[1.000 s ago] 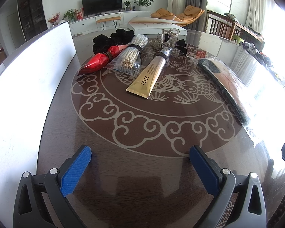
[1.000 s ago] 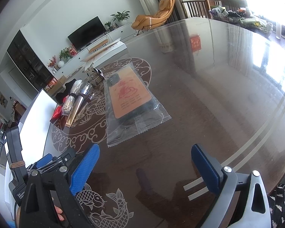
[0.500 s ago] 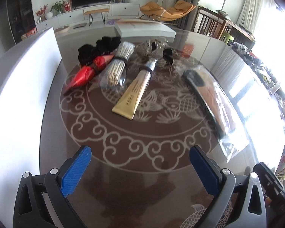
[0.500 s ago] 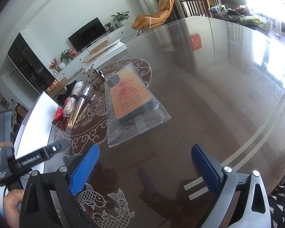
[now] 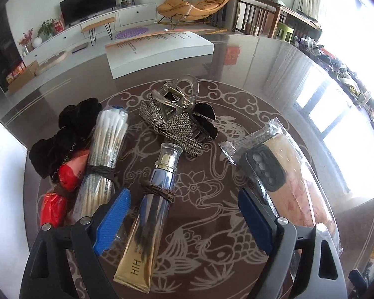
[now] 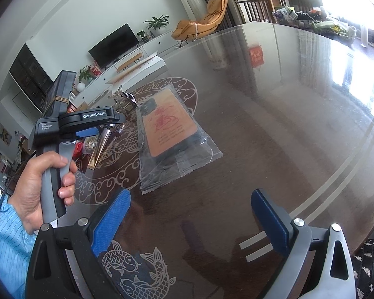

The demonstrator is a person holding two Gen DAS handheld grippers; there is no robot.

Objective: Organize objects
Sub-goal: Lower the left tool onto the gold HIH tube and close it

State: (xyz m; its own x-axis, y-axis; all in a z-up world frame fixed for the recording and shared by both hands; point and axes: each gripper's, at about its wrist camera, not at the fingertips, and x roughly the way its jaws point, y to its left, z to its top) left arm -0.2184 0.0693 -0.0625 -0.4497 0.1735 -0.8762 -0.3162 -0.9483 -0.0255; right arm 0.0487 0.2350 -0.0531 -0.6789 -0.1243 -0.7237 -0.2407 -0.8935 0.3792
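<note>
My left gripper (image 5: 183, 218) is open and hovers low over the gold and silver tube (image 5: 152, 211), which lies between its blue fingers. Left of the tube lie a bundle of cotton swabs (image 5: 104, 157), a red packet (image 5: 62, 189) and a black scrunchie (image 5: 67, 134). Beyond the tube sit a rhinestone bow clip (image 5: 177, 127) and a clear claw clip (image 5: 179, 94). A bagged phone case (image 5: 286, 177) lies at the right; it also shows in the right wrist view (image 6: 169, 129). My right gripper (image 6: 189, 219) is open and empty above bare table, near the case's bag. The left gripper (image 6: 87, 132) shows there too.
A white box (image 5: 159, 49) lies on the far side of the glossy brown table (image 5: 261, 74). A white board (image 5: 5, 199) stands at the left edge. Clutter lies on the far right side (image 6: 324, 22). The table's near edge (image 6: 361, 224) is beside my right gripper.
My left gripper has moved forward and down over the objects, so the tube now lies between its fingers. The right gripper has barely moved.
</note>
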